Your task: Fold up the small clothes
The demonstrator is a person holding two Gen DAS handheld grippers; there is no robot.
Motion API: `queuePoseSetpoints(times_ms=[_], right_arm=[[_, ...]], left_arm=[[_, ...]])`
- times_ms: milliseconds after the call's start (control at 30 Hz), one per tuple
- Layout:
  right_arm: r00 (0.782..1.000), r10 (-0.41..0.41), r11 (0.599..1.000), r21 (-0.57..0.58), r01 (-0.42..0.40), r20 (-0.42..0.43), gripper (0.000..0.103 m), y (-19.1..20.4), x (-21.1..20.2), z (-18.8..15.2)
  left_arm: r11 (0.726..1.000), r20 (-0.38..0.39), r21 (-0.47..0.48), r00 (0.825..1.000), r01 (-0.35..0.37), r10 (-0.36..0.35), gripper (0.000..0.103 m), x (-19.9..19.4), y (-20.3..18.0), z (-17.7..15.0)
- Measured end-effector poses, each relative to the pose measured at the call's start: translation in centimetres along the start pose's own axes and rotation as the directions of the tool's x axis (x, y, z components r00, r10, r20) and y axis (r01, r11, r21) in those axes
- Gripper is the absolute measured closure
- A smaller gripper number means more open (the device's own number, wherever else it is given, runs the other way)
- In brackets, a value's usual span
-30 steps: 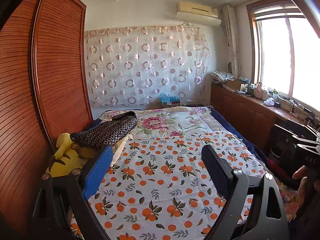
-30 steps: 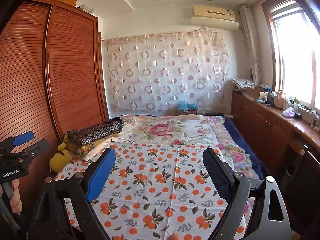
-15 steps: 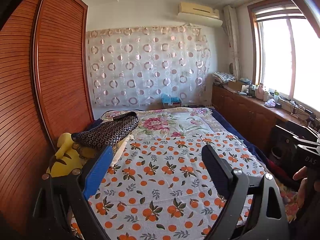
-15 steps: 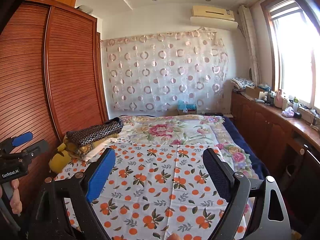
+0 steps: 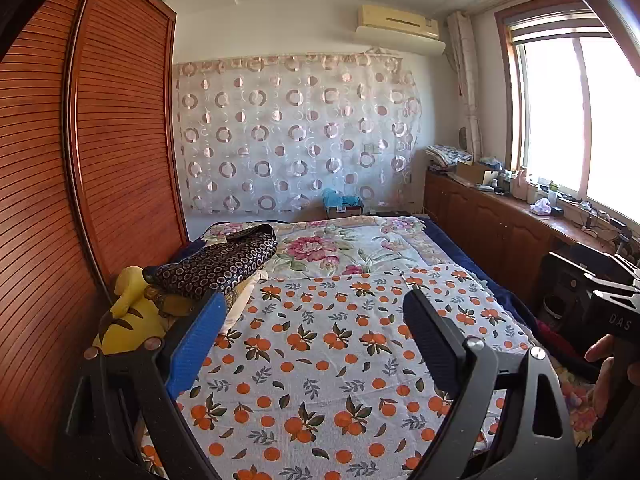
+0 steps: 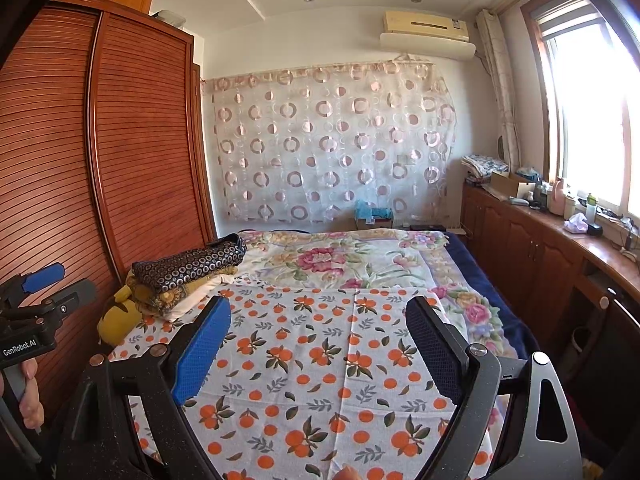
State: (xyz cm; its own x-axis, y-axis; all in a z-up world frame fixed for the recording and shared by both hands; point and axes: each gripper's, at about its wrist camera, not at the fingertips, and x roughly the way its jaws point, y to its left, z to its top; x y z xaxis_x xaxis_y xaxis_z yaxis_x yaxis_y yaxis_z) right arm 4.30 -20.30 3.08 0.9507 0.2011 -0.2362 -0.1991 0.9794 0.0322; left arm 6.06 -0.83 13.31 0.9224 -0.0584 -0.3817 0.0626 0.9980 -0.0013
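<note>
**Both grippers up and empty, clothes stacked at bed's left edge**

Your left gripper [image 5: 312, 340] hangs above the bed [image 5: 340, 360] with jaws wide, nothing between them; your right gripper [image 6: 318, 344] the same, jaws wide and empty; neither touches fabric.

The task's clothes: a stack of folded garments [image 6: 188, 276] at middle left of the right view, on the bed's left edge beside the wardrobe [image 6: 120, 160]; dark ring-print piece [image 5: 220, 264] on top, yellowish and white layers under it; yellow plush toy [image 5: 128, 320] just beside the stack, lower left.

Handling, as a judgement: thin soft cloth, light, limp, no stiffness; it will sag and slide off the stack if pulled by one point; take the top piece by two edge corners, one per gripper, pinch shallow so you don't catch the layer below.

The orange-print sheet [image 6: 320, 360] is spread flat in lower centre; looks like the folding surface.

Containers: a small cardboard box [image 6: 374, 222] at the bed's far end, centre frame, with something teal on top; contents otherwise not readable; boxes and bottles on the window-side cabinet [image 6: 540, 240], right.
</note>
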Motion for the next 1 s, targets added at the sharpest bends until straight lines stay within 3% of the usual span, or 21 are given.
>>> queuePoseSetpoints(times_ms=[1000], right_arm=[[1.000, -0.005, 1.000, 0.003, 0.005, 0.001, 0.013, 0.19, -0.01, -0.08]], left_arm=[[1.000, 0.005, -0.001, 1.000, -0.002, 0.002, 0.012, 0.03, 0.15, -0.21]])
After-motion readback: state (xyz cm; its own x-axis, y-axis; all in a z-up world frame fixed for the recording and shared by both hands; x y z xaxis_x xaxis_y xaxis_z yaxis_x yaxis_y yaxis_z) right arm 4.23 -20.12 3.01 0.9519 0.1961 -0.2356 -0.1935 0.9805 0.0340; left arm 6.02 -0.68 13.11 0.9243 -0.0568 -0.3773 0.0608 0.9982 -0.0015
